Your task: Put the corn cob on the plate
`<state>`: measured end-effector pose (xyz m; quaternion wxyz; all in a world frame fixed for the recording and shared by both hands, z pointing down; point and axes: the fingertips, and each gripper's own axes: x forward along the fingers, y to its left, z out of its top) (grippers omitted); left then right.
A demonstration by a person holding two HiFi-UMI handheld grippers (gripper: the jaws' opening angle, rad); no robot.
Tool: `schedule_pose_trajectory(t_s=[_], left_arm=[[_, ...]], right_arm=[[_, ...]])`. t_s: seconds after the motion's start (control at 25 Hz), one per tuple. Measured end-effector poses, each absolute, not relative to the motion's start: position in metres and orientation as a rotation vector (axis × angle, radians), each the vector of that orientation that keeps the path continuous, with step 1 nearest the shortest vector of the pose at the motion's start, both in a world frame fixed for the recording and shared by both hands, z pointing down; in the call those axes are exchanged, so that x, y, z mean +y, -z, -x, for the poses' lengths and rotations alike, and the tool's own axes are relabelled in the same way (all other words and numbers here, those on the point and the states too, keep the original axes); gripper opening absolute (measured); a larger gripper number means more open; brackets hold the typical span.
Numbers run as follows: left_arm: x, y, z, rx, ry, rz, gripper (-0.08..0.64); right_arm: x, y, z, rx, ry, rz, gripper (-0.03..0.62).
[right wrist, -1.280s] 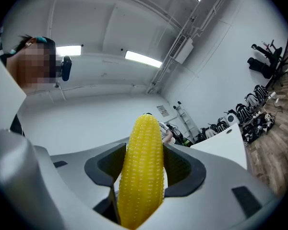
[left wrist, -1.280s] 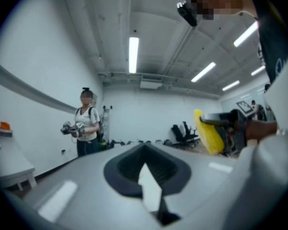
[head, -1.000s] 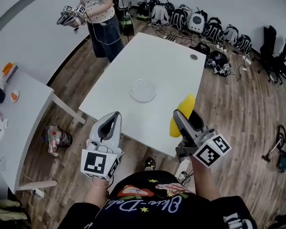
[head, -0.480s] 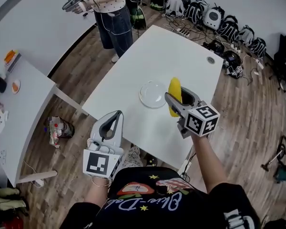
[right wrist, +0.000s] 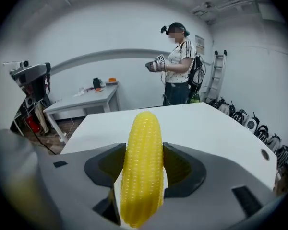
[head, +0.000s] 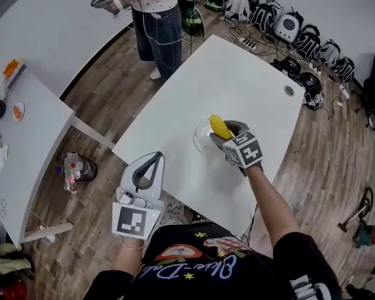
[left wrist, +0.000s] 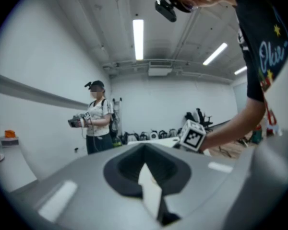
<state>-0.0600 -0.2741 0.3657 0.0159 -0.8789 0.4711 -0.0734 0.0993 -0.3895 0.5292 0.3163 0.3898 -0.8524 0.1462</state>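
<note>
Right gripper clenched on corn cob, cob lying along jaws, tip poking past them, held over clear plate on white table; contact with plate not discernible
Left gripper closed on nothing, off near table edge, idle
Step in hand, likely: set cob down
Lower until cob meets plate, lay flat inside rim, open jaws slowly; round cob may roll, so centre it, 1 smooth release
</note>
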Motion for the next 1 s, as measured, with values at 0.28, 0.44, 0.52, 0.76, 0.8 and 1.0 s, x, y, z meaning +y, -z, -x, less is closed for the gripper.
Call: schedule_pose_trajectory(t_s=[0.28, 0.44, 0.52, 0.76, 0.8, 1.0], left_arm=[[-0.285, -0.378, 0.069, 1.481, 0.218, 2.737, -0.006], [-0.288, -0.381, 0.071, 1.482, 0.255, 2.729, -0.006], [-0.291, -0.380, 0.073, 1.473, 0.291, 2.728, -0.006], [-0.299, -0.381, 0.074, 1.481, 0.251, 2.765, -0.006], [-0.300, -0.380, 0.074, 1.478, 0.243, 2.774, -0.006], [-0.310, -0.370, 0.067, 1.445, 0.291, 2.753, -0.006]], right_arm=[[-0.405, -0.574, -0.077, -2.082, -0.360, -0.809, 0.252], [-0.407, -0.588, -0.074, -2.041, -0.360, -0.747, 0.252], [-0.408, -0.594, -0.074, -2.027, -0.365, -0.745, 0.252], [-0.410, -0.599, -0.071, -2.048, -0.371, -0.758, 0.253], [-0.409, -0.597, -0.071, -2.060, -0.376, -0.766, 0.253], [-0.402, -0.544, -0.074, -2.247, -0.367, -0.917, 0.253]])
